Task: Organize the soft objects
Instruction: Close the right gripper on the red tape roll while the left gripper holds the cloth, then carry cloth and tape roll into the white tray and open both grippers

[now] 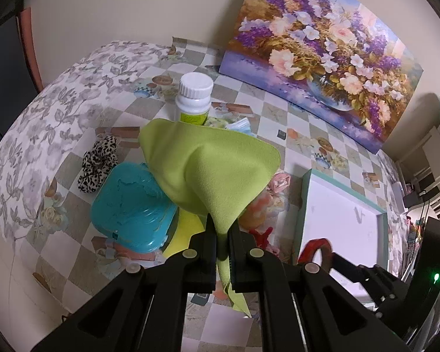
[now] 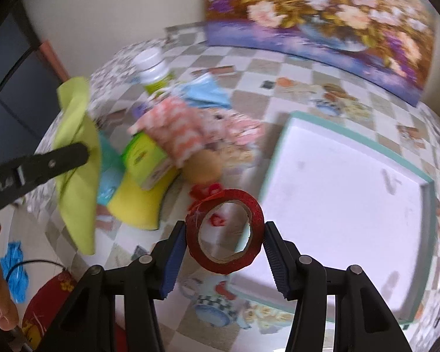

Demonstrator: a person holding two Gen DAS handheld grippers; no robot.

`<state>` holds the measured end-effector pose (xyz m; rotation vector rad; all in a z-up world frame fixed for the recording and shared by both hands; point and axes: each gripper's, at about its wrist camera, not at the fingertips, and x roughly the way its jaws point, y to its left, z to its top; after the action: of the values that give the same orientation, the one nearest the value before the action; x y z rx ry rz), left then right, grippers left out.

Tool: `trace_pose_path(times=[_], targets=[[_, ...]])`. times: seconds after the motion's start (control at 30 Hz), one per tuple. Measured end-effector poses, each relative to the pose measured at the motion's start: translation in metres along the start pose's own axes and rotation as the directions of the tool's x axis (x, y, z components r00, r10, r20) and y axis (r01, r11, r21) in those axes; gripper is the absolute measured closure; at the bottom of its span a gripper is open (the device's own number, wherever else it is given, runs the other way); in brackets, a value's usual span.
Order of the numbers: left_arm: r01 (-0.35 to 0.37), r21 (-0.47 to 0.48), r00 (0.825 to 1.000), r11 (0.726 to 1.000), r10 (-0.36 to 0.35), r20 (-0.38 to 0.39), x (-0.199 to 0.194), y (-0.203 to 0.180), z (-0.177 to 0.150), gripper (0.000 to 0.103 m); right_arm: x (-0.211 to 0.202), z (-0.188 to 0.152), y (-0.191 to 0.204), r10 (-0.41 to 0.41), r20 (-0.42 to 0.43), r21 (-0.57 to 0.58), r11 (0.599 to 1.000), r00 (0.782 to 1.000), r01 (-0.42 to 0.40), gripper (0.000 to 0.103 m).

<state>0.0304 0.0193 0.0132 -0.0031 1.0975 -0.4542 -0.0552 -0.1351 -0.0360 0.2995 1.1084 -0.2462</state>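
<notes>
No readable text; print on left claw (image 2: pixel 58 158) arm and green box (image 2: pixel 146 158) blurred.

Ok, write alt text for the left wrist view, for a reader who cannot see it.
The left gripper pinches a lime-green soft cloth, lifted above a checkered tablecloth. Behind it sit a teal plastic case, a leopard-print scrunchie and a white-capped bottle; a white tray with a teal rim lies to the right.
</notes>
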Motion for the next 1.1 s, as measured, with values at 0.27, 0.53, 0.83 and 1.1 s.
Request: trace_pose_path(times=[0.27, 0.53, 0.83, 1.1], targets=[[0.012, 0.066, 1.000, 0.998, -0.012, -0.014, 0.003, -0.026, -0.001, 0.097, -0.009, 0.001, -0.067, -0.150, -0.025, 0.205, 0.967, 0.988, 0.152, 0.048], [0.055, 0.191, 0.998, 0.980, -0.050, -0.031, -0.001, -0.086, 0.006, 0.097, -0.015, -0.012, -0.141, -0.283, -0.075, 0.377, 0.880, 0.956, 0.290, 0.048], [0.117, 0.327, 0.992, 0.938, -0.096, -0.078, 0.024, -0.160, -0.001, 0.097, -0.012, -0.024, -0.186, -0.276, -0.110, 0.494, 0.819, 0.955, 0.293, 0.048], [0.167, 0.391, 0.980, 0.905, -0.107, -0.170, 0.076, -0.204, -0.028, 0.096, -0.016, -0.036, -0.216, -0.305, -0.130, 0.549, 0.770, 0.943, 0.325, 0.048]])
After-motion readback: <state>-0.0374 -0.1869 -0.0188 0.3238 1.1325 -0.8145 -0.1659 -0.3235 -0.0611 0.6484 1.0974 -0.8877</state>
